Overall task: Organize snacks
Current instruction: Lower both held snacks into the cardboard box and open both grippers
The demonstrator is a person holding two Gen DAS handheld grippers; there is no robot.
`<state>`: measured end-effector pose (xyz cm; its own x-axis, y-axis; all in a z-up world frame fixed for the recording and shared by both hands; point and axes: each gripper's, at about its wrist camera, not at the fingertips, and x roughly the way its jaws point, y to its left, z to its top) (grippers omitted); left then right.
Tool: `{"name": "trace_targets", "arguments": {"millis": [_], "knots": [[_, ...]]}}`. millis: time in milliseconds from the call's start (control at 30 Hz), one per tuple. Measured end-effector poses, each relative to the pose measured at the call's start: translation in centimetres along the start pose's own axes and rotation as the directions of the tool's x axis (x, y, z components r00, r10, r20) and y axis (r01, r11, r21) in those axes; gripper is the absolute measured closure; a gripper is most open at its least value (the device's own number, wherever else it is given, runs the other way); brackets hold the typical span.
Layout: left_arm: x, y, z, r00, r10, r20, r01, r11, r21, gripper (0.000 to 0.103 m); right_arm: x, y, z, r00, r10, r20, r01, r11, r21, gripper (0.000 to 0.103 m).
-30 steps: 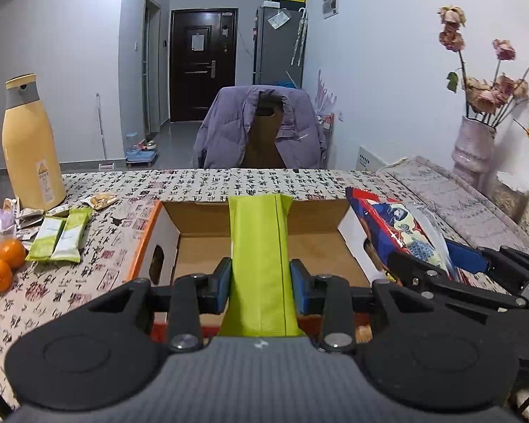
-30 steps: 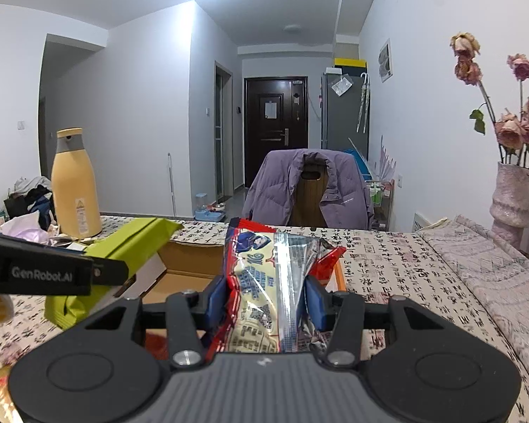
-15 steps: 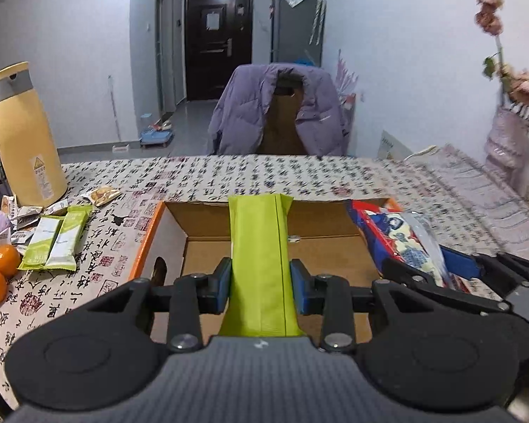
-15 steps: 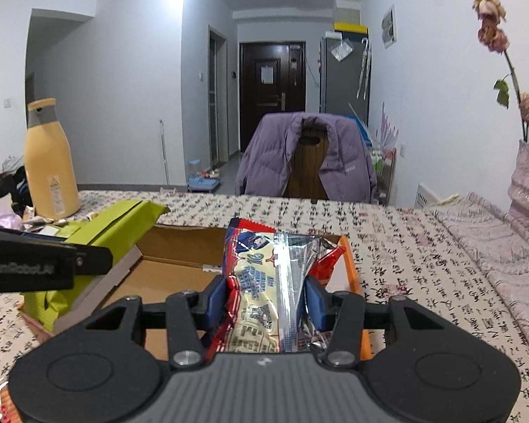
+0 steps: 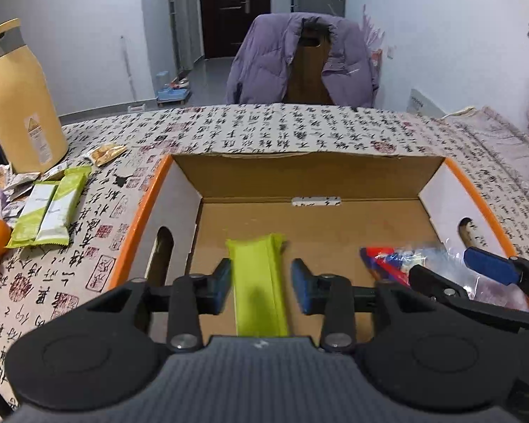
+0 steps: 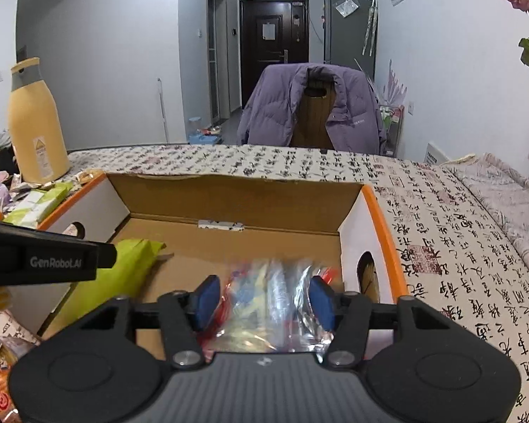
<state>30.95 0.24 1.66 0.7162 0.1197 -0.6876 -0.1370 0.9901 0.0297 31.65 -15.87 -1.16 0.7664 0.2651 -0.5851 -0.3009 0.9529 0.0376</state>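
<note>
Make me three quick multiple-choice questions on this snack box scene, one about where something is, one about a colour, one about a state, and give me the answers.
1. Where is the yellow bottle?
A. inside the box
B. on the table left of the box
C. on the chair

2. What colour is the box rim?
A. orange
B. blue
C. black

3. How do the left gripper's jaws stand around the green pack?
A. clamped on it
B. apart, with gaps to the pack
C. out of view

Answers:
1 B: it stands on the patterned cloth beside the loose snacks.
2 A: both side edges are orange.
3 B: the jaws have just been opening, and the pack lies between them in the box.
</note>
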Motion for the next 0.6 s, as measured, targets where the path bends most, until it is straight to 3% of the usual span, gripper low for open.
{"name": "trace_targets", "arguments": {"millis": [67,100,167,233,600], "knots": [[-0.6,0.4,0.0,0.999,0.007,0.032,-0.007,1.000,-0.010,0.015,-0.7,-0.2,0.1,1.000,0.000,0.017,0.000,1.000,0.007,0.021],[-1.1,0.6,0.0,0.998,0.010,0.054,-0.009,1.000,-0.015,0.011,-1.0,-0.3,0.2,1.000,0.002,0.025,-0.003,1.000,0.009,0.013],[-1.9,1.0,0.1,0.996,0.000,0.088,0.001,1.000,-0.019,0.002,-2.0,-0.5,0.2,0.999,0.008,0.050,-0.008,1.000,0.011,0.007],[-2.8,1.5,-0.1,0.994,-0.013,0.111,0.017,0.999,-0.037,0.000,-2.8,-0.7,0.3,0.998,0.008,0.063,-0.009,1.000,0.016,0.000],[-9.5,4.6,-4.5,0.970,-0.081,0.229,0.098,0.993,-0.063,0.000,-9.7,-0.5,-2.8,0.989,0.026,0.143,-0.026,1.000,-0.003,0.000]]}}
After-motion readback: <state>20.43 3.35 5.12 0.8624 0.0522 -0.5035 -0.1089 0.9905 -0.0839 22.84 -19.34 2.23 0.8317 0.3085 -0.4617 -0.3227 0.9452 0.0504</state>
